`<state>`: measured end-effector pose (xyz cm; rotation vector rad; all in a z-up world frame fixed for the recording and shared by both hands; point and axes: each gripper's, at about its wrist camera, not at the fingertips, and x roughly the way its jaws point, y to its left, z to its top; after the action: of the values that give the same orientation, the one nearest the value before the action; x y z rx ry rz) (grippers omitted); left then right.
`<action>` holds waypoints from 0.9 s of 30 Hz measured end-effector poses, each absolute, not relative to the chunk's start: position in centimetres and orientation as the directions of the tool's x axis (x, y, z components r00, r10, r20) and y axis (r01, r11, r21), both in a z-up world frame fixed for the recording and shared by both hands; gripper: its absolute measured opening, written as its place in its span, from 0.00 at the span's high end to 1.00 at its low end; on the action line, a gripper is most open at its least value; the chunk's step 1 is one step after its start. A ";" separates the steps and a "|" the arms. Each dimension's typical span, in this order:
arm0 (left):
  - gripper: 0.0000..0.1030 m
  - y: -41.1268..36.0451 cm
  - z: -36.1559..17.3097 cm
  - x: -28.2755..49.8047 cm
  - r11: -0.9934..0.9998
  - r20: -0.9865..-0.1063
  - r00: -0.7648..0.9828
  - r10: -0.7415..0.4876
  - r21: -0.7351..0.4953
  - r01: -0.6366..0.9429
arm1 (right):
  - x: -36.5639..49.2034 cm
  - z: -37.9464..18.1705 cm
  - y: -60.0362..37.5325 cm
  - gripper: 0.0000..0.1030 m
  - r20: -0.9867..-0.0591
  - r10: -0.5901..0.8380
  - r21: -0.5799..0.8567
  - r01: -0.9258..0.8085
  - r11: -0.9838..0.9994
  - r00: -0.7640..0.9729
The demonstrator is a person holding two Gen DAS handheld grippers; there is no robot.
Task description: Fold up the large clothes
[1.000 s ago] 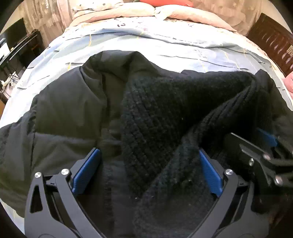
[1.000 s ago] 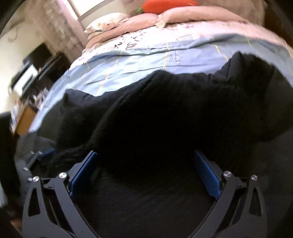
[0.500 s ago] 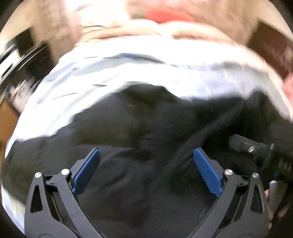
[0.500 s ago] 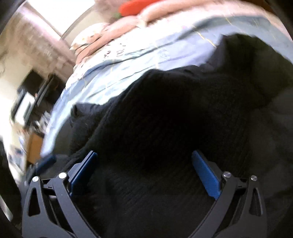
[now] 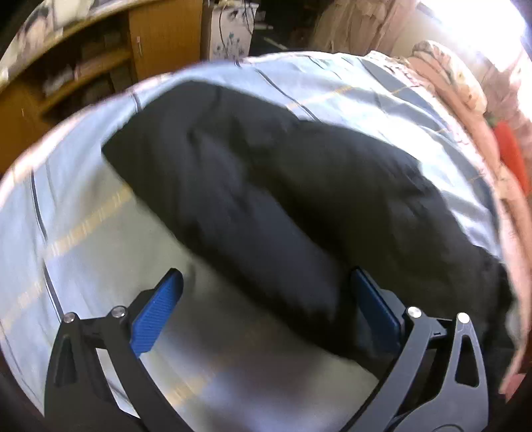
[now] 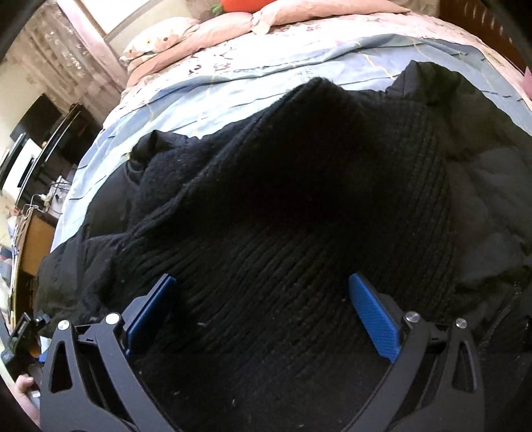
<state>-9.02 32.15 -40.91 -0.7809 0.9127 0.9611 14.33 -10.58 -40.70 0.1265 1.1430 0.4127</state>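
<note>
A black puffer jacket (image 5: 282, 199) lies across the light blue bed sheet (image 5: 83, 232). In the right wrist view a black ribbed knit sweater (image 6: 282, 249) lies on top of the jacket (image 6: 492, 186). My left gripper (image 5: 266, 312) is open and empty, low over the sheet at the jacket's near edge; its right finger is close to the cloth. My right gripper (image 6: 262, 309) is open and empty, just above the sweater's ribbed part.
Pink pillows (image 6: 232, 23) and an orange cushion (image 6: 246, 3) lie at the head of the bed. A wooden shelf unit (image 5: 83, 66) stands beyond the bed's side. Dark furniture with a screen (image 6: 36, 133) stands left of the bed.
My left gripper has swung left and away from the sweater, now facing the jacket's edge and the shelf side of the bed. My right gripper has stayed over the sweater, tilting slightly.
</note>
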 end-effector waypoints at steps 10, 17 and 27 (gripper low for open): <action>0.02 38.9 -41.4 -4.5 0.428 -0.888 0.295 0.353 -0.128 -0.895 | 14.0 -40.9 -9.4 0.01 -0.867 0.304 0.229 -0.227 0.947 0.394; 0.52 37.8 -41.4 -3.4 0.529 -0.865 0.305 0.399 -0.055 -0.847 | 14.0 -41.1 -9.3 0.01 -0.864 0.281 0.210 -0.208 0.955 0.418; 0.92 33.9 -37.4 -0.4 0.633 -0.815 0.315 0.486 0.079 -0.770 | 13.8 -41.0 -9.8 0.01 -0.856 0.301 0.232 -0.208 0.950 0.420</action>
<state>-0.40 33.87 -37.37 -0.3541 0.9265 0.8507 13.84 -9.83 -41.05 0.0952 1.0921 0.3191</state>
